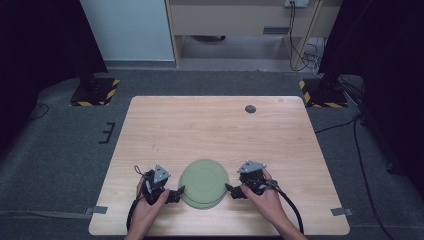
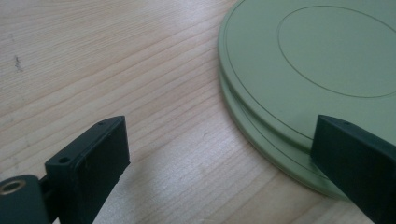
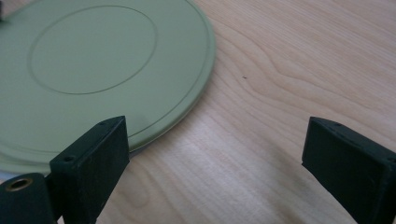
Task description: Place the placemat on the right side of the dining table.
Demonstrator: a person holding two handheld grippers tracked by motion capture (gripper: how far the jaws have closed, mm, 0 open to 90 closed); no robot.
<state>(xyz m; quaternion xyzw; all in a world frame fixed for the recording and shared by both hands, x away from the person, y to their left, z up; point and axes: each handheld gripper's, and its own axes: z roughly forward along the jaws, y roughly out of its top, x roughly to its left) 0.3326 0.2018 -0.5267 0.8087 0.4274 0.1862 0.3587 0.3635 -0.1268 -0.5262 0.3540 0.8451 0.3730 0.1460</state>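
1. The worktop (image 1: 220, 125) carries two stacked green plates (image 1: 203, 182) near its front edge, between your hands; nothing is lifted yet.
2. Your left gripper (image 1: 176, 193) sits just left of the plates, fingers spread, holding nothing.
3. Your right gripper (image 1: 231, 190) sits just right of them, fingers likewise released; I judge gripping and separating remain.

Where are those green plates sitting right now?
The green plates lie stacked near the table's front edge, between the left tongs and right tongs.
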